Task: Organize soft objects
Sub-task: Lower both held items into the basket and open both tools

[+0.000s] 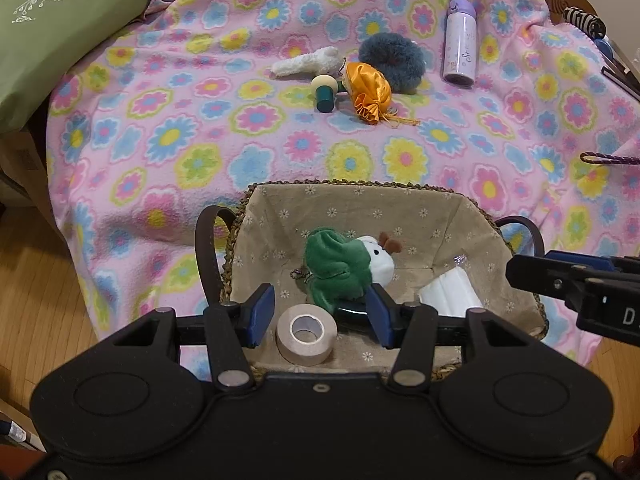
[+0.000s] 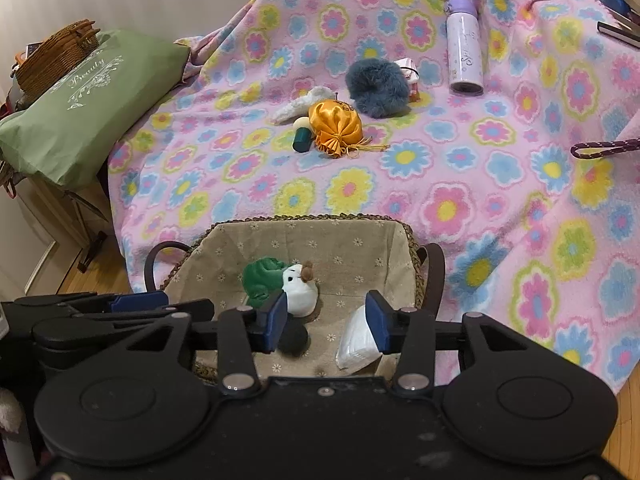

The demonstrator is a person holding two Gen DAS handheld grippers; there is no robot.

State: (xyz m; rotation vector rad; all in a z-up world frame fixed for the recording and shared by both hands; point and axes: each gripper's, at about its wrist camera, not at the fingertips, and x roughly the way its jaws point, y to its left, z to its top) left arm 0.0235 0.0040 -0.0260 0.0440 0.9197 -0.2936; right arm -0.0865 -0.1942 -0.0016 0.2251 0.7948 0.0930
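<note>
A cloth-lined woven basket (image 1: 460,216) (image 2: 360,236) sits at the near edge of the flowered blanket. In it lie a green and white plush toy (image 1: 340,268) (image 2: 298,286), a tape roll (image 1: 306,334) and a white packet (image 1: 452,292) (image 2: 358,340). Both grippers hover over the basket's near side. My left gripper (image 1: 320,314) is open and empty. My right gripper (image 2: 326,322) is open and empty. Farther on the blanket lie an orange satin pouch (image 1: 366,90) (image 2: 336,126), a blue-grey fuzzy scrunchie (image 1: 394,62) (image 2: 378,86) and a white fluffy piece (image 1: 308,62) (image 2: 300,104).
A green and cream wooden peg (image 1: 322,94) (image 2: 302,134) lies beside the pouch. A lilac bottle (image 1: 460,40) (image 2: 464,46) lies at the back right. A green cushion (image 1: 60,28) (image 2: 88,108) is on the left. A purple cord loop (image 1: 604,158) (image 2: 600,148) is at right. Wood floor lies below the blanket.
</note>
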